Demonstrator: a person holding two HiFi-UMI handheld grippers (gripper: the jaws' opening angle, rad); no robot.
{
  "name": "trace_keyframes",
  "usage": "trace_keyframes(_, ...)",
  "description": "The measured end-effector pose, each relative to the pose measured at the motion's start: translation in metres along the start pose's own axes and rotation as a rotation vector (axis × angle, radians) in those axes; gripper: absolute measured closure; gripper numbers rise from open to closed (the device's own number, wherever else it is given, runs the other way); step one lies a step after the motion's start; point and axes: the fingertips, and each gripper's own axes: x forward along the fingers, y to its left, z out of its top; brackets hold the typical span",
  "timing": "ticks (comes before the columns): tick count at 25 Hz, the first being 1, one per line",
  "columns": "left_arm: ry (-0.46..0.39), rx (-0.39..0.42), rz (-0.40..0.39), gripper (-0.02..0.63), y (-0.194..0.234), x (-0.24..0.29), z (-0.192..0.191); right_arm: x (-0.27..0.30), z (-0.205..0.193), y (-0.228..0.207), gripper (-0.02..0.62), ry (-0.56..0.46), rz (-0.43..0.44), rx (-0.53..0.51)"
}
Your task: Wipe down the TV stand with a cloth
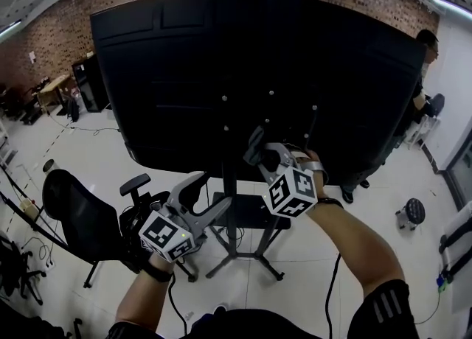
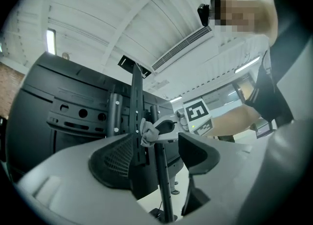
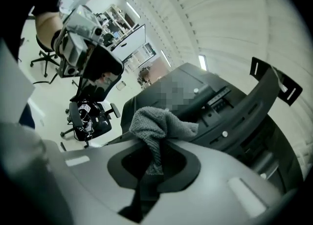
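A black mesh-backed office chair [image 1: 77, 216] with padded armrests stands on the white tiled floor [image 1: 96, 155] at the lower left, and thin dark cables [image 1: 90, 130] trail across the tiles beyond it. Along the red brick wall [image 1: 40, 46] at the far left sit a black cabinet [image 1: 90, 83] and a wooden desk [image 1: 53, 88]. At the right, a person in dark clothes [image 1: 423, 72] stands well apart from a small round black stool [image 1: 411, 212].

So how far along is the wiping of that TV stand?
Done: the grey cloth is clamped in the right gripper. In hand: it sits at the stand's upright post behind the TV. Left: probably most of the post and the legs; the left gripper is open, empty.
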Motion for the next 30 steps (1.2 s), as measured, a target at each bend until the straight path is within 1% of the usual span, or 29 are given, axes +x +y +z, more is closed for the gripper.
trace_keyframes(4, -0.022, 0.024, 0.045, 0.293, -0.001, -0.015, 0.014, -0.010, 0.046, -0.009, 0.566, -0.109, 0.027, 0.050)
trace_keyframes(6, -0.034, 0.039, 0.055, 0.293, 0.001, -0.025, 0.022, -0.007, 0.075, -0.009, 0.566, -0.161, 0.038, 0.080)
trace_keyframes(9, -0.057, 0.066, 0.068, 0.293, 0.017, -0.042, 0.035, 0.013, 0.119, -0.012, 0.566, -0.189, 0.028, 0.076)
trace_keyframes(11, -0.072, 0.072, 0.081, 0.293, 0.034, -0.054, 0.042, 0.036, 0.148, -0.014, 0.566, -0.168, 0.023, 0.039)
trace_keyframes(13, -0.067, 0.074, 0.084, 0.293, 0.051, -0.065, 0.046, 0.059, 0.172, -0.015, 0.566, -0.130, 0.023, -0.011)
trace_keyframes(16, -0.057, 0.079, 0.075, 0.293, 0.076, -0.080, 0.049, 0.094, 0.198, -0.021, 0.566, -0.073, -0.005, -0.096)
trace_keyframes(18, -0.058, 0.072, 0.072, 0.293, 0.095, -0.090, 0.049, 0.118, 0.209, -0.025, 0.566, -0.038, -0.017, -0.115)
trace_keyframes(22, -0.058, 0.034, 0.063, 0.293, 0.124, -0.104, 0.044, 0.163, 0.218, -0.029, 0.566, 0.056, -0.036, -0.160)
trace_keyframes(26, -0.053, 0.017, 0.027, 0.293, 0.139, -0.111, 0.034, 0.200, 0.214, -0.034, 0.566, 0.149, -0.057, -0.212)
trace_keyframes(30, -0.041, 0.011, 0.002, 0.293, 0.145, -0.112, 0.033, 0.224, 0.204, -0.039, 0.566, 0.218, -0.062, -0.239)
